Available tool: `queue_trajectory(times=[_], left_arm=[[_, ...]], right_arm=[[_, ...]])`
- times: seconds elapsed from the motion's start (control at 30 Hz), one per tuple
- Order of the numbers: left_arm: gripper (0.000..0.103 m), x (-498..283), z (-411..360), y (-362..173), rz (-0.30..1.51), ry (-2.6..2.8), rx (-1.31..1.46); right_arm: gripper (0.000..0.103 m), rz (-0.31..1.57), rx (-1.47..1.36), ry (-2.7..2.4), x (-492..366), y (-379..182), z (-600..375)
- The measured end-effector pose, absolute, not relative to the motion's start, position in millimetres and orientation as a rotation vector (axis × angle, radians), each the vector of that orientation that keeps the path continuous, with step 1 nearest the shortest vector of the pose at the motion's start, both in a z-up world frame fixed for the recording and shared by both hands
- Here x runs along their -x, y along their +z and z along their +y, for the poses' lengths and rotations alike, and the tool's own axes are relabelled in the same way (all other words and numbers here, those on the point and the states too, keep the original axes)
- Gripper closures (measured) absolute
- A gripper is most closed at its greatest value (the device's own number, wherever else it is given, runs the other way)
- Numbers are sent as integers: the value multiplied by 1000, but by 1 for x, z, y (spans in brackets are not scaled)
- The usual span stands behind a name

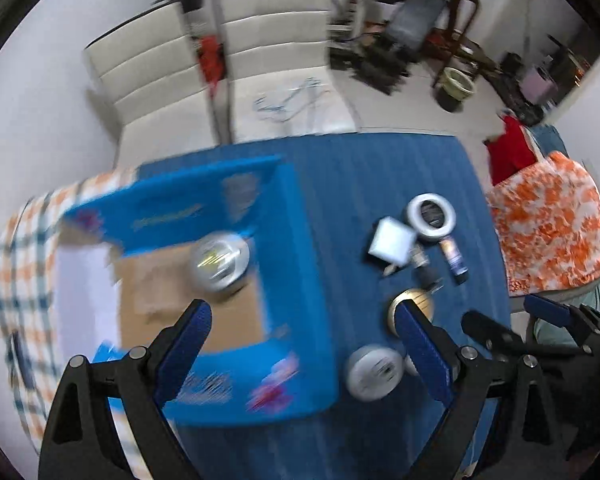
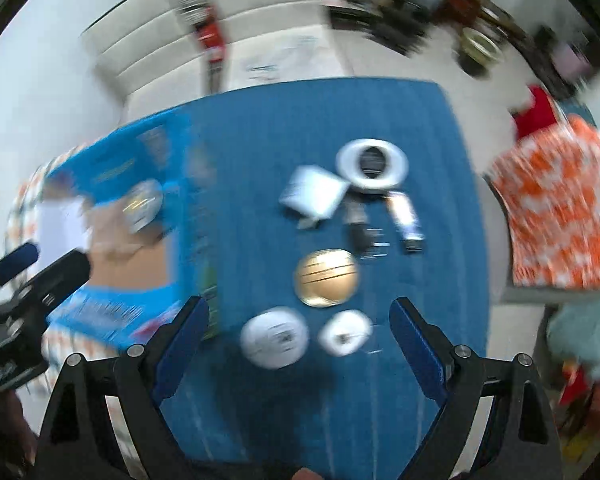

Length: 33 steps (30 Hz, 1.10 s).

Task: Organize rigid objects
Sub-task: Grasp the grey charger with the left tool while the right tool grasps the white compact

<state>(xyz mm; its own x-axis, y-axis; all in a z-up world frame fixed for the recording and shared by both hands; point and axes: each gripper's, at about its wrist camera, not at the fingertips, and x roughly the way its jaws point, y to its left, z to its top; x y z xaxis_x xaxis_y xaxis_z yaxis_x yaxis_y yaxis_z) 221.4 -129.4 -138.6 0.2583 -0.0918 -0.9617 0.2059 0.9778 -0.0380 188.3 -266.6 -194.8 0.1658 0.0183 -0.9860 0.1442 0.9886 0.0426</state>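
An open blue cardboard box (image 1: 292,264) (image 2: 188,216) stands on the blue cloth at left, with a silver round tin (image 1: 219,261) (image 2: 142,205) inside it. My left gripper (image 1: 302,332) is open and empty above the box's right wall. On the cloth lie a gold tin (image 2: 326,276) (image 1: 420,300), a white round tin (image 2: 275,337) (image 1: 374,372), a smaller white tin (image 2: 345,332), a white cube (image 2: 314,196) (image 1: 392,246), a white ring-shaped jar (image 2: 372,165) (image 1: 431,218) and a small tube (image 2: 406,216) (image 1: 454,258). My right gripper (image 2: 300,332) is open and empty above the white tins.
A blue cloth (image 2: 300,120) covers the table. A checked cloth (image 1: 24,240) lies under the box at left. An orange patterned fabric (image 2: 564,200) is at right. A white sofa (image 1: 260,40) and gym gear stand behind. Both views are motion-blurred.
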Motion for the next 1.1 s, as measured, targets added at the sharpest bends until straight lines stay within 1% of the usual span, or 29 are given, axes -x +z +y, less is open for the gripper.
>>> queue_trajectory(times=[0.07,0.17,0.2,0.23,0.37,0.6,0.63,0.67,0.73,0.97,1.1], left_arm=[[9,-239,-166,-151,1299,-238,-153],[9,-261,-201,-172,1308,-258,-205],[13,-268,-209,-179,1323,-258,-213],[13,-275,-216,-187,1337,-252,-220],[14,-293,-227,-212,1379,-217,-257],[15,-310,-220,-246,1447,-150,-286],[15,-309,-220,-249,1452,-148,-291],[15,-310,-221,-253,1461,-146,-297],[15,-310,-225,-260,1475,-146,-307],[15,-309,-249,-279,1517,-213,-299],[15,-308,-269,-305,1589,-277,-322]], right_arm=[[9,1397,-188,-137,-204,-205,-304],[9,1402,-228,-151,-233,-226,-345],[9,1405,-219,-140,-244,-235,-353],[9,1412,-198,-136,-253,-243,-357],[10,1491,-143,-88,-298,-297,-359],[12,1580,-66,-29,-342,-363,-341],[15,1591,-83,-29,-345,-370,-342],[24,1609,-97,-38,-347,-378,-342],[29,1588,-52,-79,-349,-377,-343],[30,1621,-133,-147,-337,-381,-391],[29,1624,-149,-151,-330,-382,-407]])
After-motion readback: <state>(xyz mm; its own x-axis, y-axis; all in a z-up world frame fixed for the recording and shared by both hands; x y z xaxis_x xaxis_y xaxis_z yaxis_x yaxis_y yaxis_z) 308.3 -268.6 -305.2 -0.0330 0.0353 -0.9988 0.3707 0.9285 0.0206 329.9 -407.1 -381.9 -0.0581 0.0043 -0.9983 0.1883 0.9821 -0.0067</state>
